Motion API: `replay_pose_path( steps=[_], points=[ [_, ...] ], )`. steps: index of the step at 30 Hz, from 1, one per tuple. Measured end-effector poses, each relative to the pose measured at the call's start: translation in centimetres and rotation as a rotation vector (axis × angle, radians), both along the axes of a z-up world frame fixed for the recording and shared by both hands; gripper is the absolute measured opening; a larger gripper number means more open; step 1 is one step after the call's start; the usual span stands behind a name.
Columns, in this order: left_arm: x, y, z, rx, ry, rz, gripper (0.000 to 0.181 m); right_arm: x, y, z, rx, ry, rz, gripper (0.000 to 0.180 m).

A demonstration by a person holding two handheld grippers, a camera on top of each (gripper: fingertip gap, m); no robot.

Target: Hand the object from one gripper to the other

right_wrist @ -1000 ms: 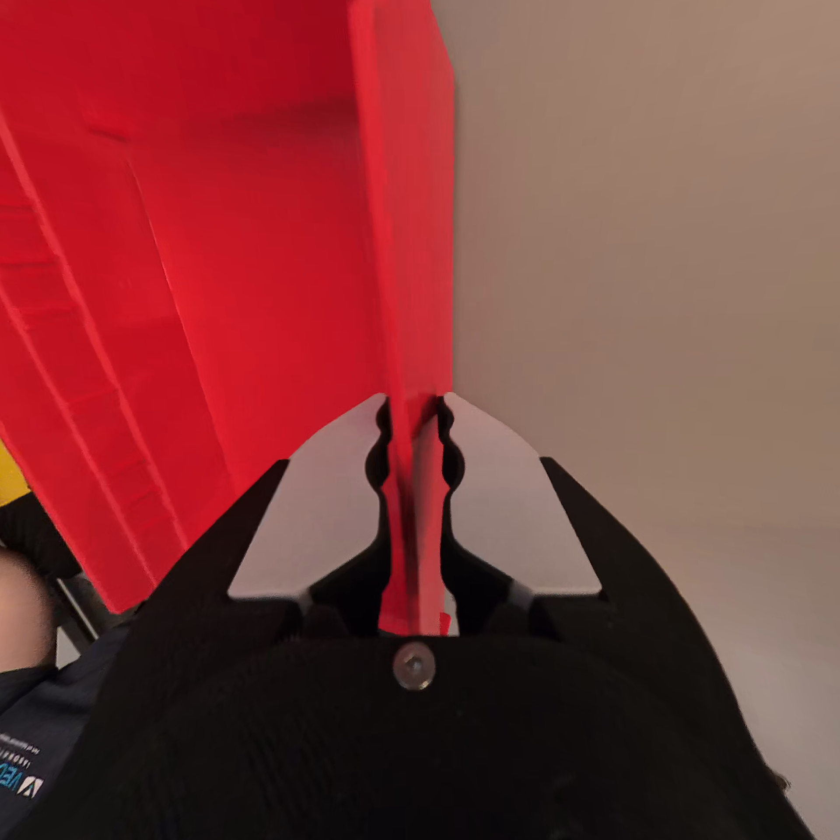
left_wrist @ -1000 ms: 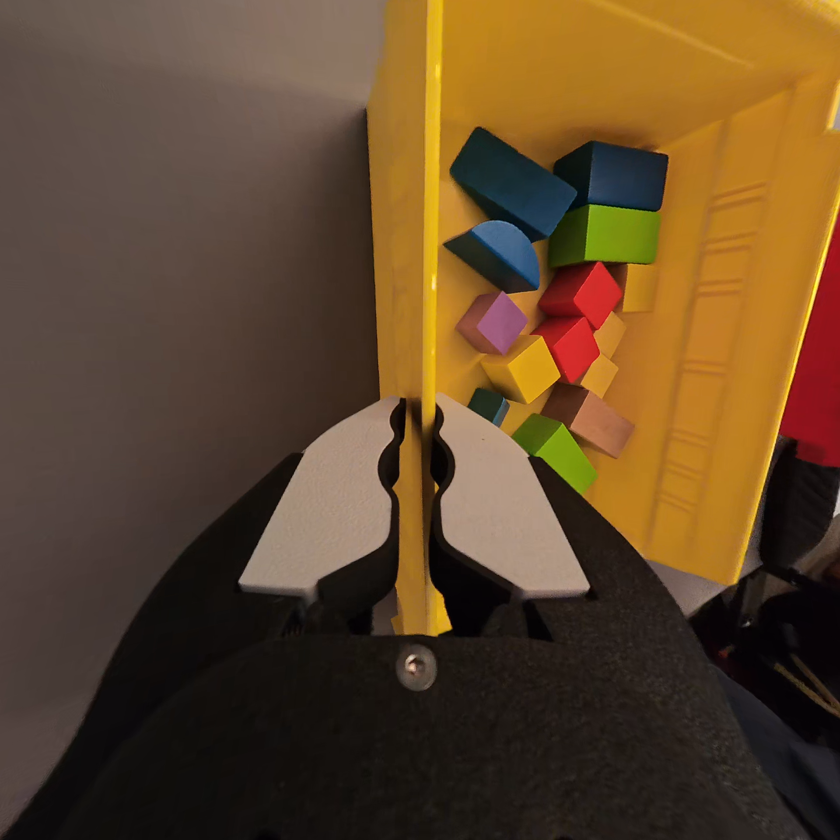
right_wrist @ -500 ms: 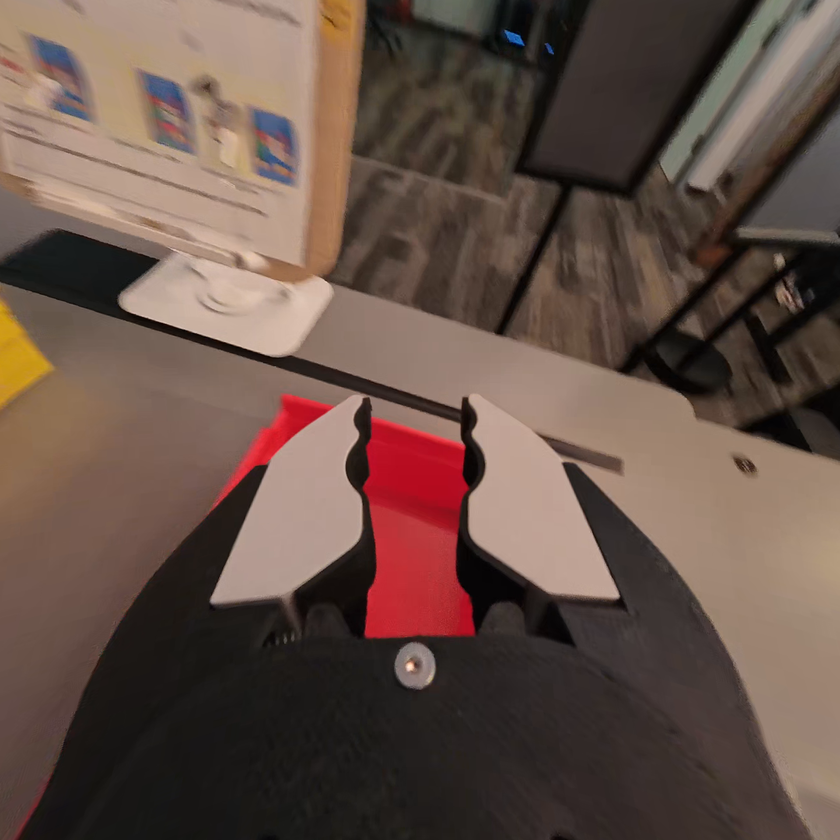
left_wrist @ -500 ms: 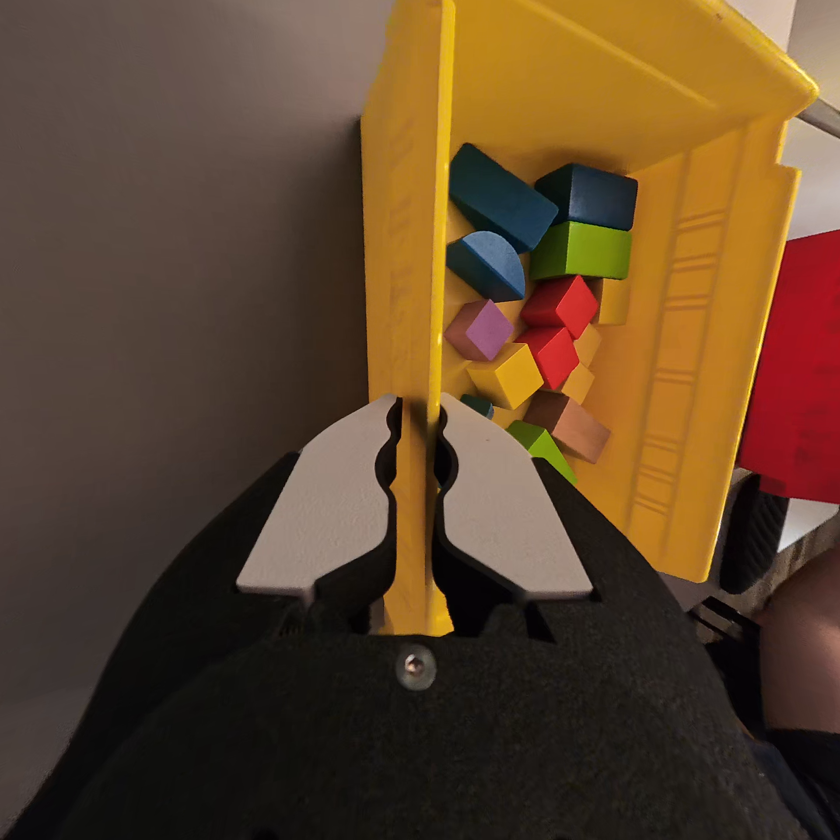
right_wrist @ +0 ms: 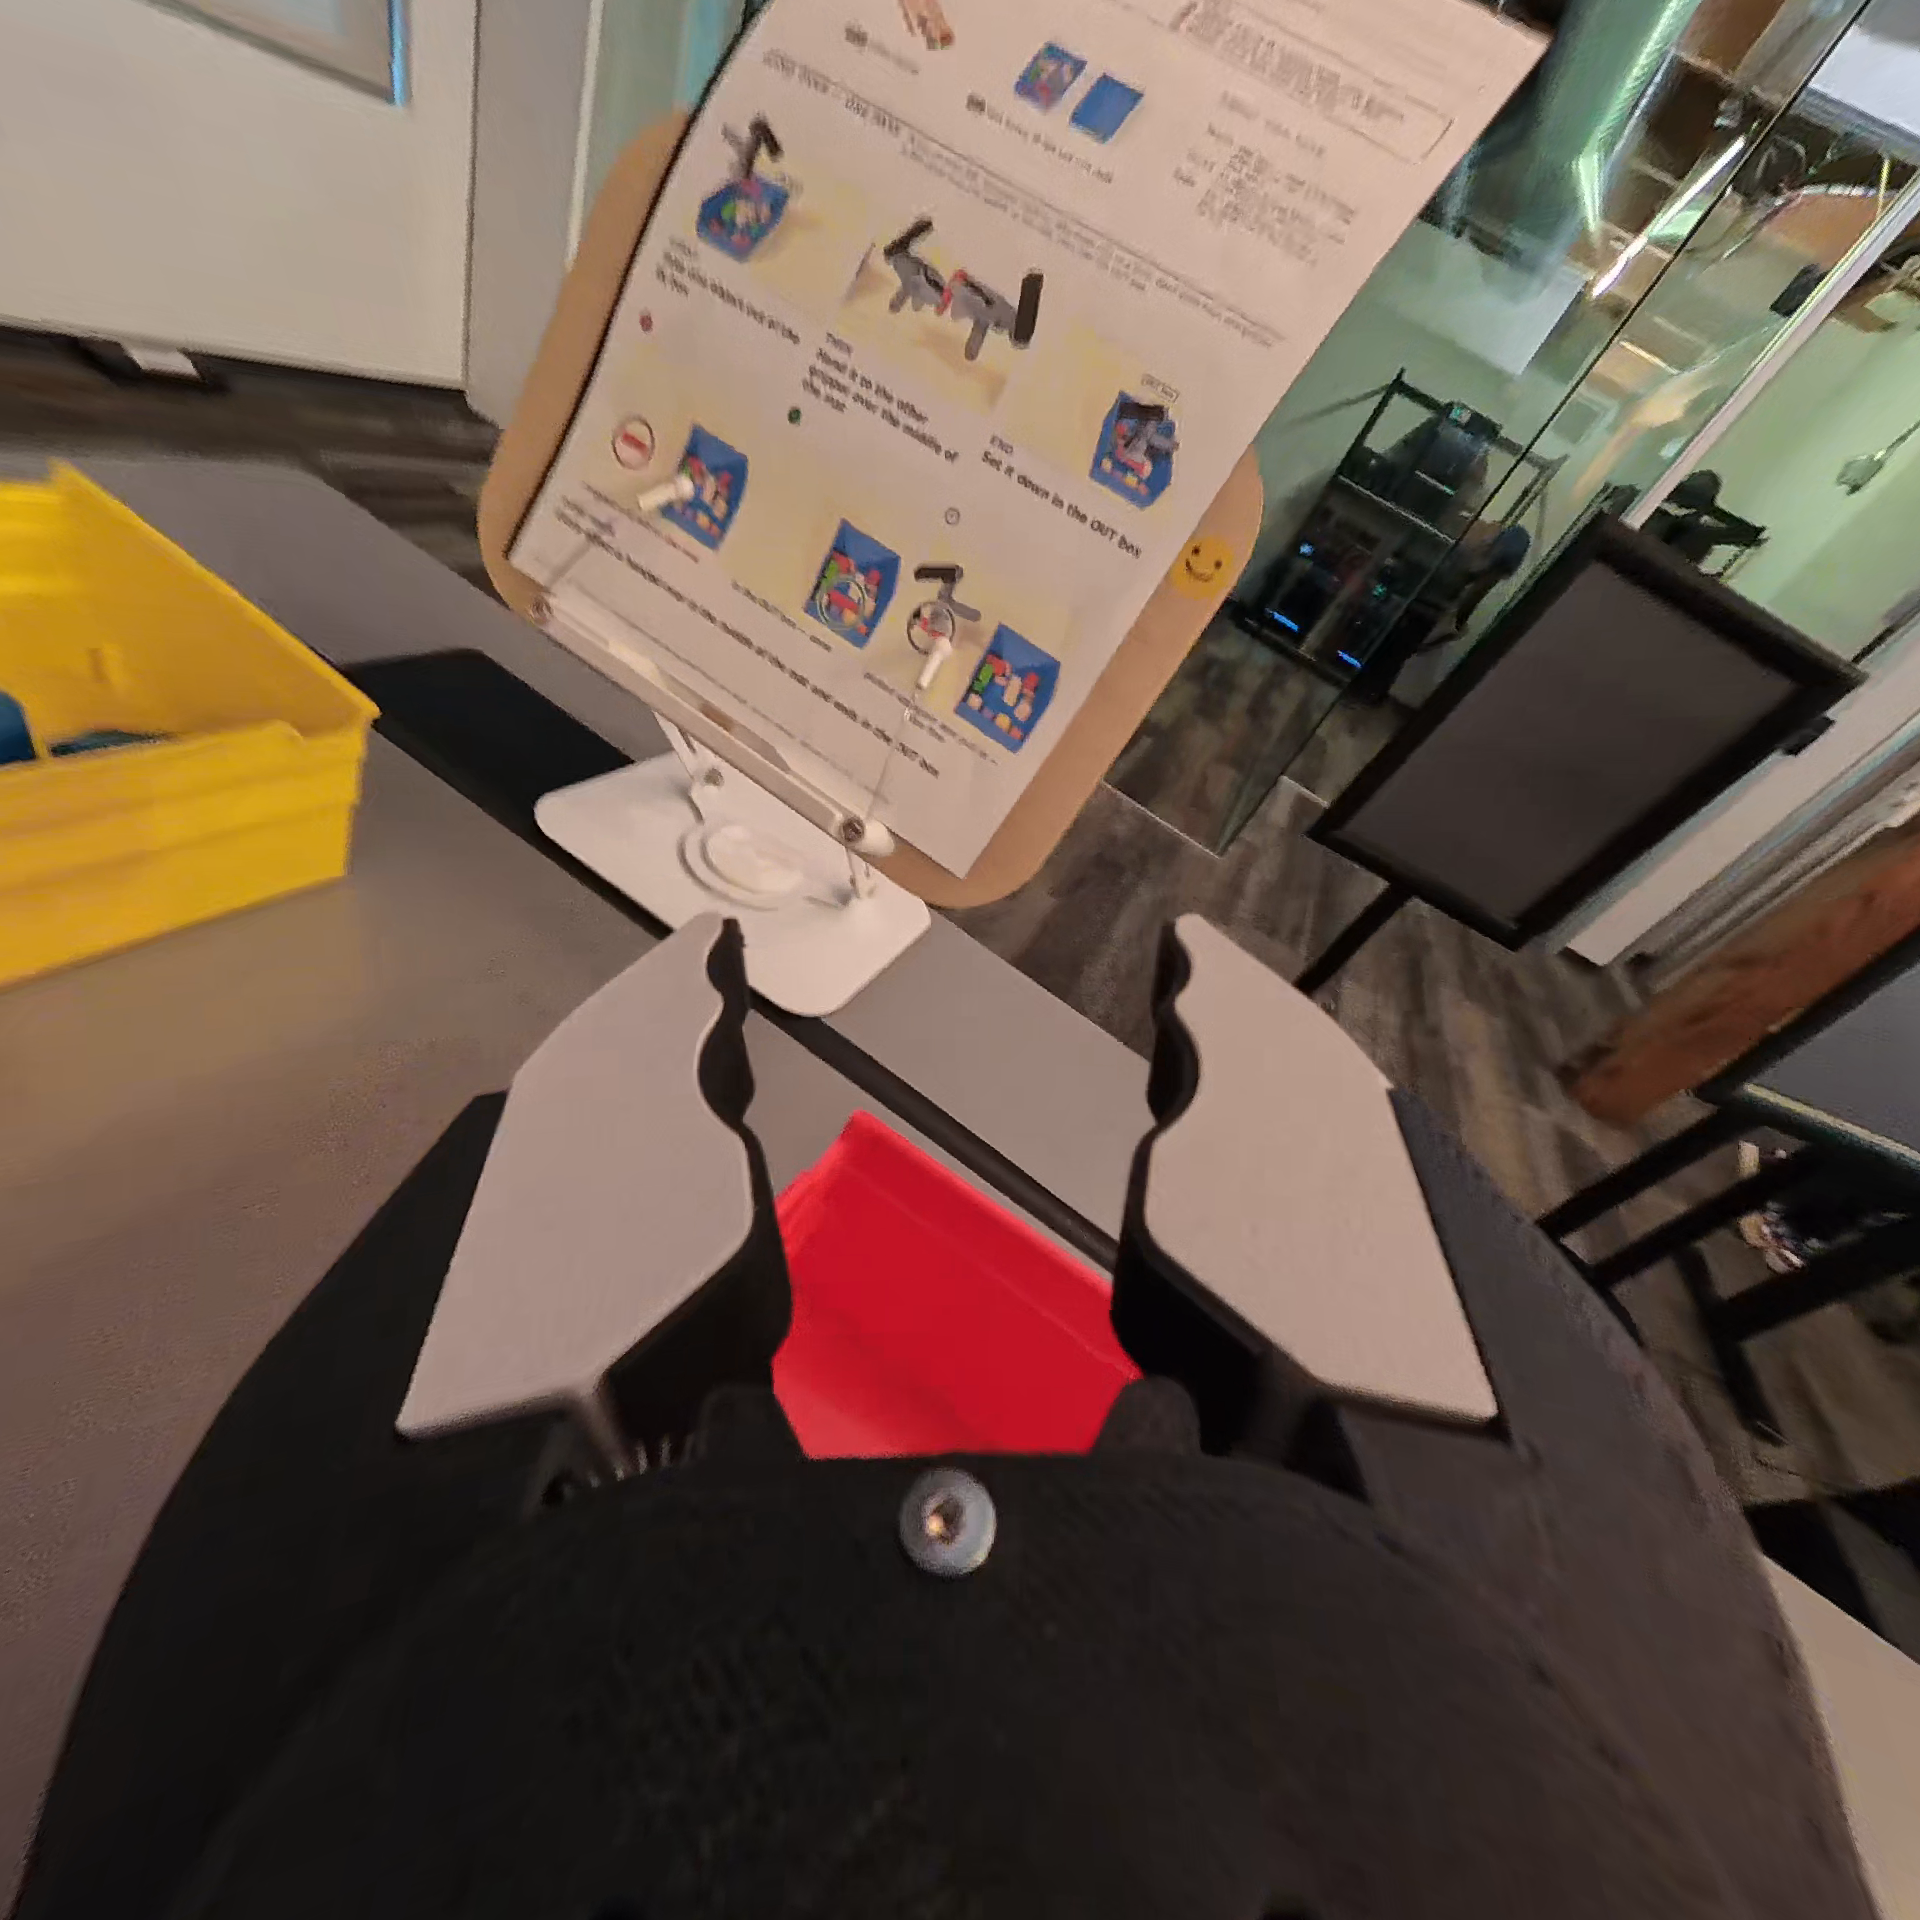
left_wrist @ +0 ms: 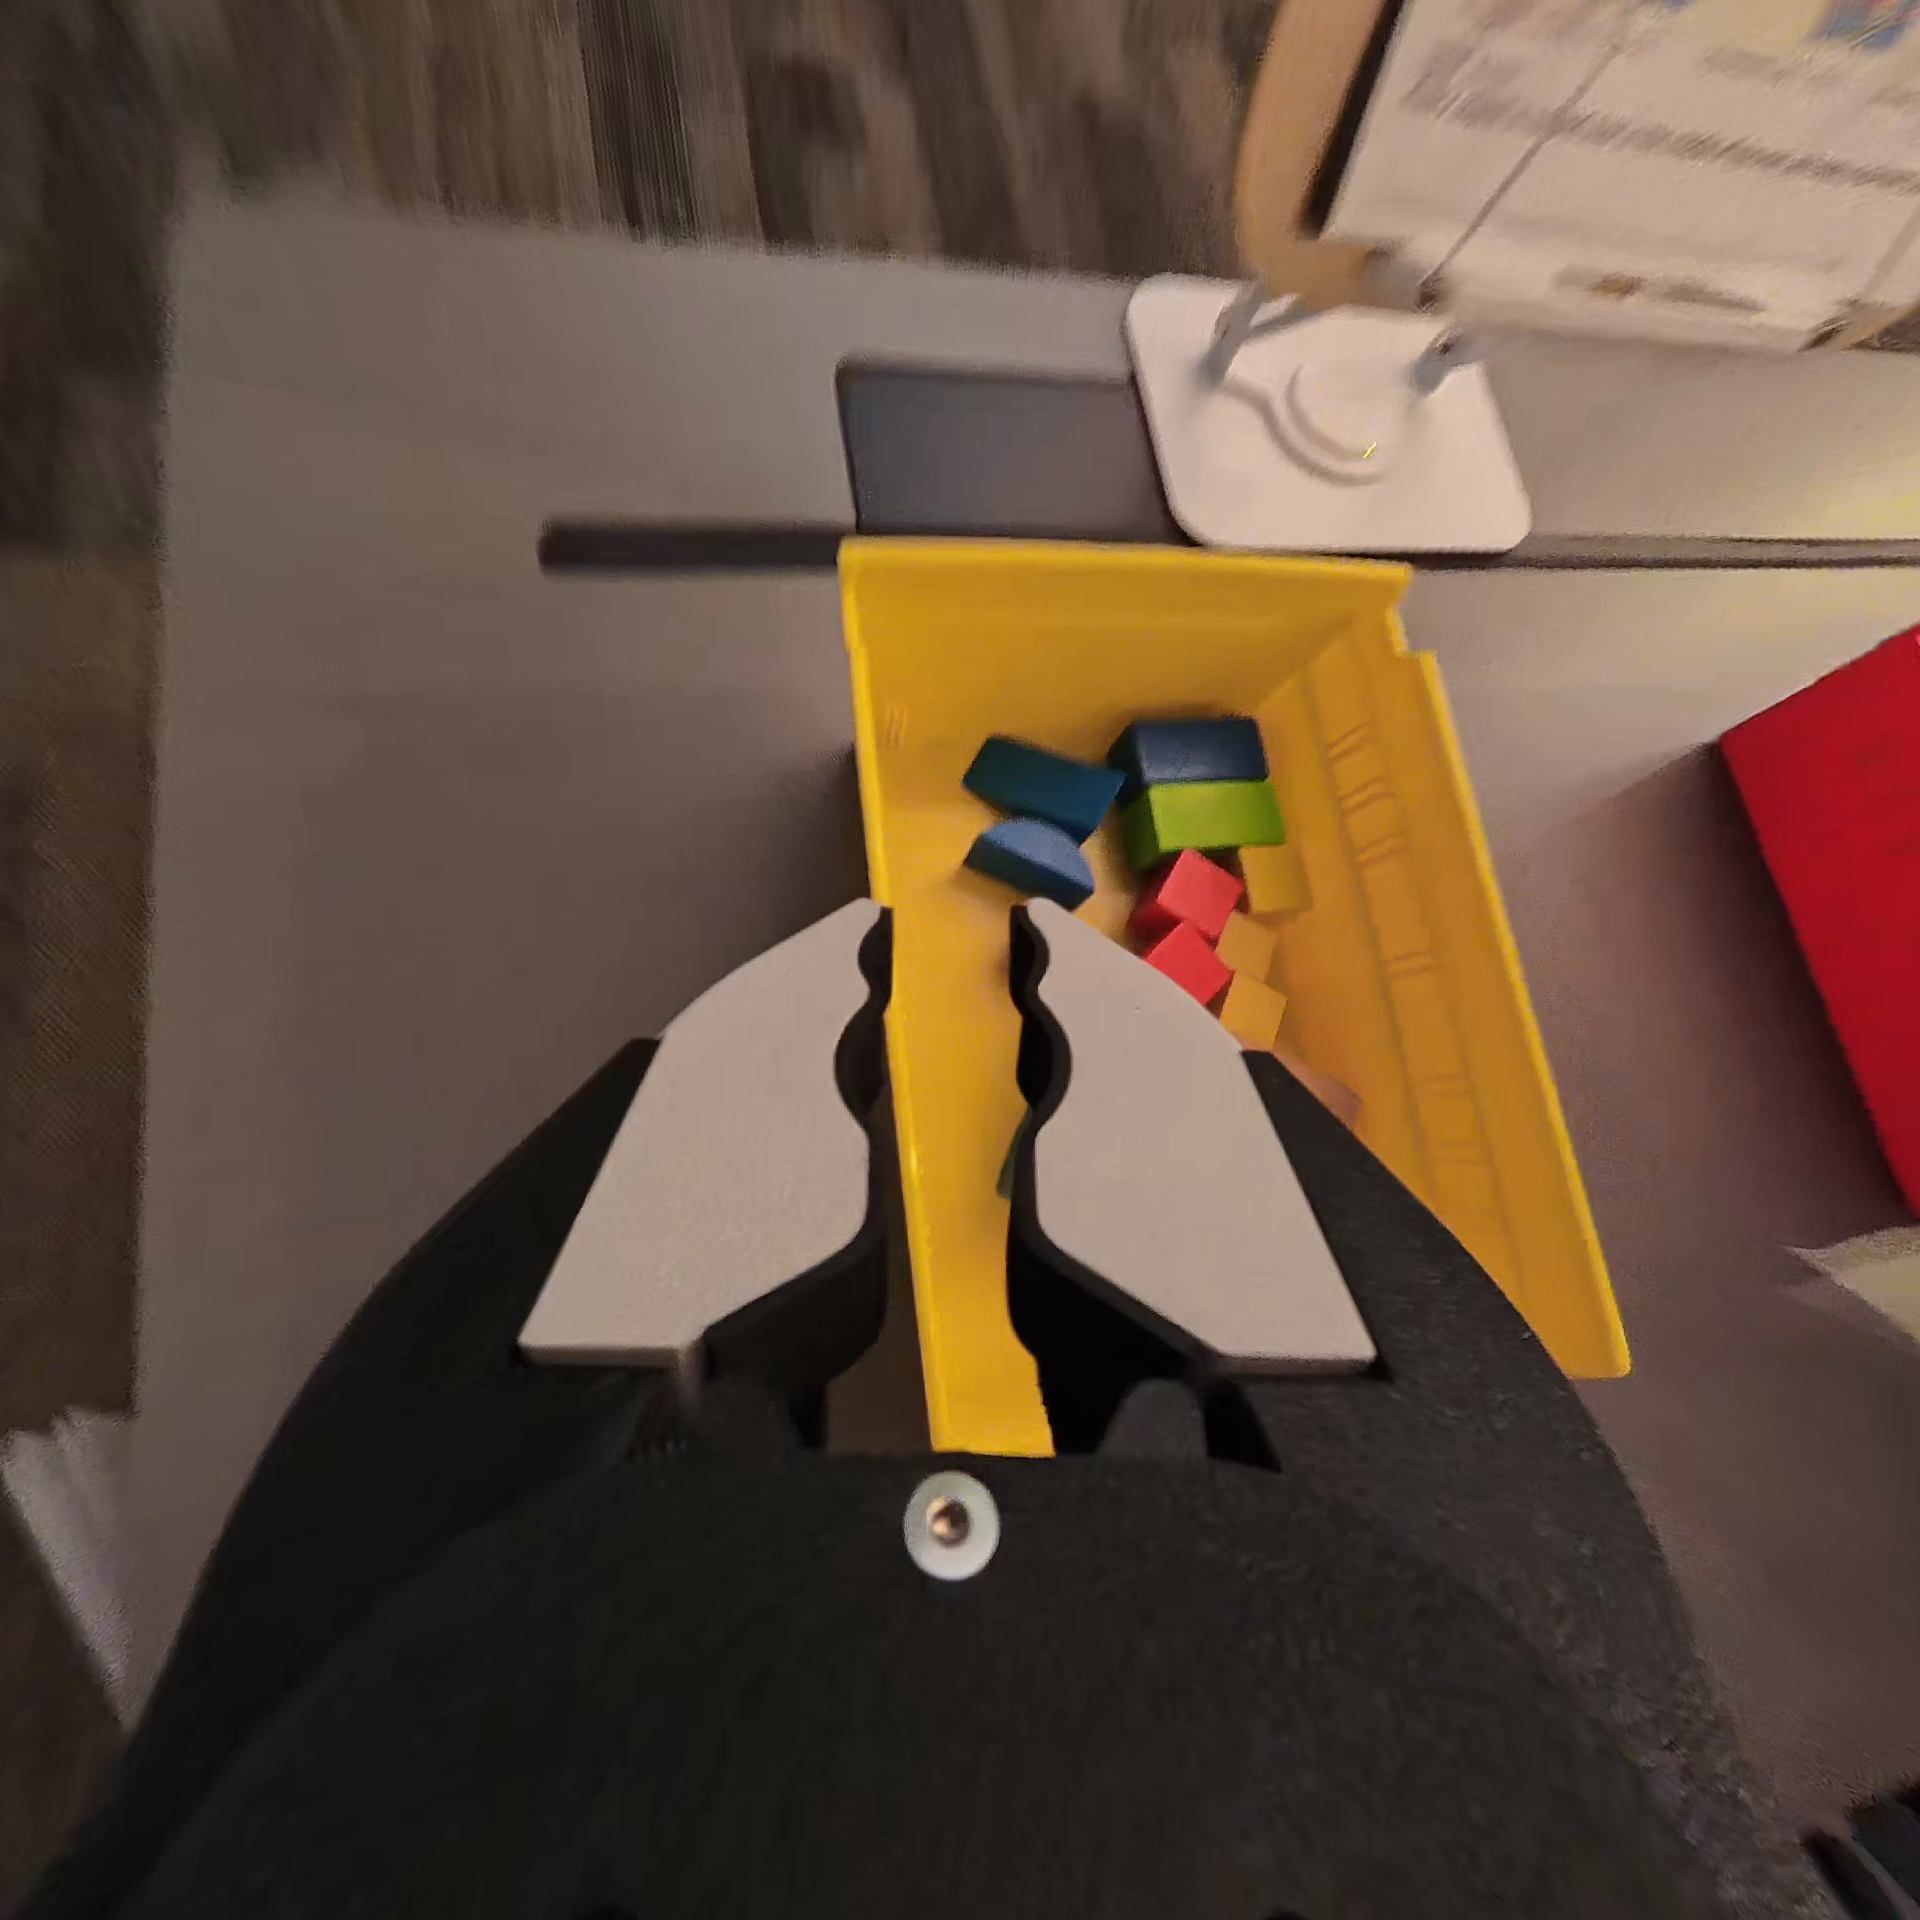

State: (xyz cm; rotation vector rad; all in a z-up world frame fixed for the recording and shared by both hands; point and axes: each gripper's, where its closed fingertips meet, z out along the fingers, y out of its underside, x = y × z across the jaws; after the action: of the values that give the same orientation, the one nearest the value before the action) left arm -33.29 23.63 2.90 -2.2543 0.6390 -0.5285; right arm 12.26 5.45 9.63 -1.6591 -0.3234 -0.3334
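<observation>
Yellow plastic, front and centre: bin (left_wrist: pixel 1382 987) flat on the grey bench (left_wrist: pixel 468 727), loaded with painted wooden blocks. Among them a blue block (left_wrist: pixel 1039 784), a green block (left_wrist: pixel 1205 821) and red blocks (left_wrist: pixel 1184 899), all loose against the floor of the bin, none lifted.

Left gripper (left_wrist: pixel 948 925) poised over the bin's near-left wall, jaws parted to either side of it. Looks slack rather than clamped, though motion blur hides whether either pad touches the plastic. Likely placed there because the wall is the bin's one thin, graspable edge.

Right gripper (right_wrist: pixel 951 940) spread wide and empty, tilted up toward the room and hovering above the red bin (right_wrist: pixel 935 1309). Sits beside the yellow one on the same bench, well apart from it, and shows no contents in the visible part. Probably the receiving end.

Behind both, an illustrated instruction sheet (right_wrist: pixel 935 364) propped on a white stand (right_wrist: pixel 748 894), angled toward the person working.

Judging by the layout, handover not yet begun: supply on the left, empty bin on the right, both grippers free. Calls next for one gripper to dip in and pinch a single block; the crowded heap could make a clean pick awkward.
</observation>
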Motion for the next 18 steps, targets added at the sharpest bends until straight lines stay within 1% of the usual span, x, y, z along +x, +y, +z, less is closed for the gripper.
replay_pose_path(
  steps=[1,3,5,7,8,9,10,12,13,15,16,17,18],
  points=[
    [0.4,-0.5,1.5,0.084,-0.003,-0.028,0.025,0.4,0.0,-0.5,-0.028,-0.009,-0.015,0.076],
    [0.9,-1.0,4.2,0.267,0.027,-0.035,0.041,0.7,0.0,-1.1,-0.070,0.000,-0.026,0.079],
    [1.3,-1.6,5.6,0.407,0.082,-0.022,0.043,0.6,-0.2,-1.4,-0.085,0.018,-0.006,0.079],
    [2.7,-2.7,5.8,0.485,0.116,-0.076,0.043,1.1,-0.5,-1.7,-0.105,0.019,-0.017,0.079],
    [3.8,-3.5,5.4,0.489,0.127,-0.134,0.044,1.6,-0.6,-1.8,-0.114,0.010,-0.034,0.079],
    [5.1,-4.6,4.7,0.466,0.125,-0.219,0.052,2.0,-0.8,-1.8,-0.118,0.001,-0.051,0.079],
    [6.5,-5.9,3.9,0.427,0.113,-0.314,0.067,2.4,-1.0,-1.8,-0.119,-0.002,-0.062,0.079],
    [8.8,-7.9,2.3,0.365,0.094,-0.467,0.105,2.7,-1.4,-1.6,-0.117,0.021,-0.056,0.079],
    [9.6,-8.9,1.6,0.338,0.093,-0.542,0.110,2.8,-1.5,-1.4,-0.109,0.033,-0.052,0.079],
    [10.6,-10.6,-0.4,0.262,0.110,-0.665,0.105,3.0,-1.8,-1.0,-0.096,0.047,-0.051,0.079],
    [10.7,-11.2,-1.6,0.216,0.132,-0.705,0.097,3.1,-2.0,-0.9,-0.094,0.052,-0.052,0.079],
    [10.5,-11.5,-2.9,0.175,0.174,-0.722,0.091,3.2,-2.2,-0.8,-0.089,0.057,-0.050,0.079],
    [10.2,-11.7,-4.3,0.134,0.227,-0.733,0.088,3.3,-2.3,-0.6,-0.082,0.063,-0.049,0.079]
  ],
)
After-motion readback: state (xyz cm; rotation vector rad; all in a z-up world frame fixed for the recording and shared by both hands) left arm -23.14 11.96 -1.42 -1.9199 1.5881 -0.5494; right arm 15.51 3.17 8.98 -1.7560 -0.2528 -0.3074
